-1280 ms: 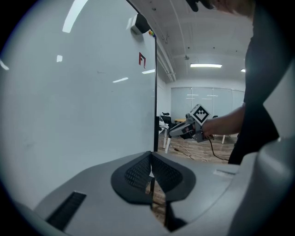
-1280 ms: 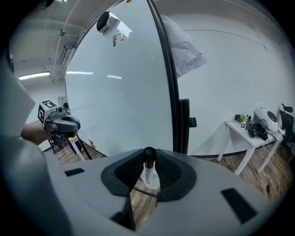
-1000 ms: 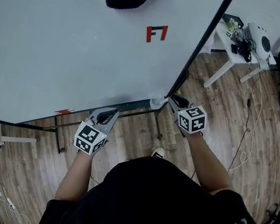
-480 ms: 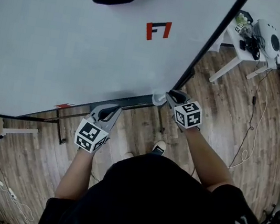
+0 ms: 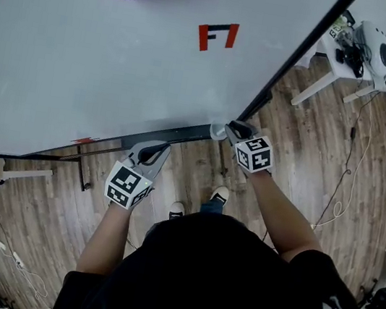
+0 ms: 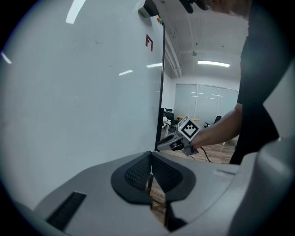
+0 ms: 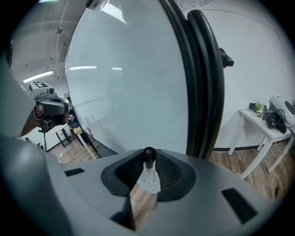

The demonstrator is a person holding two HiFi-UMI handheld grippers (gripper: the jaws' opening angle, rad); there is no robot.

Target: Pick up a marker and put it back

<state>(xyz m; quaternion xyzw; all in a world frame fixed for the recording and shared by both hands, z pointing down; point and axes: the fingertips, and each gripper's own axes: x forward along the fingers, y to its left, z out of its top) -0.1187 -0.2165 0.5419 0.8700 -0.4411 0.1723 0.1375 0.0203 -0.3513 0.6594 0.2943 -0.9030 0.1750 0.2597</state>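
Right tongs [image 7: 148,179] grip a marker [image 7: 148,160], plain in their own view; left tongs [image 6: 151,171] closed.

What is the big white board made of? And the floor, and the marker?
Board: probably a glossy coated panel, since ceiling lights mirror on it. Floor: wood or wood-look laminate, with brown grain and plank seams. Marker: likely smooth plastic, white barrel, black cap.
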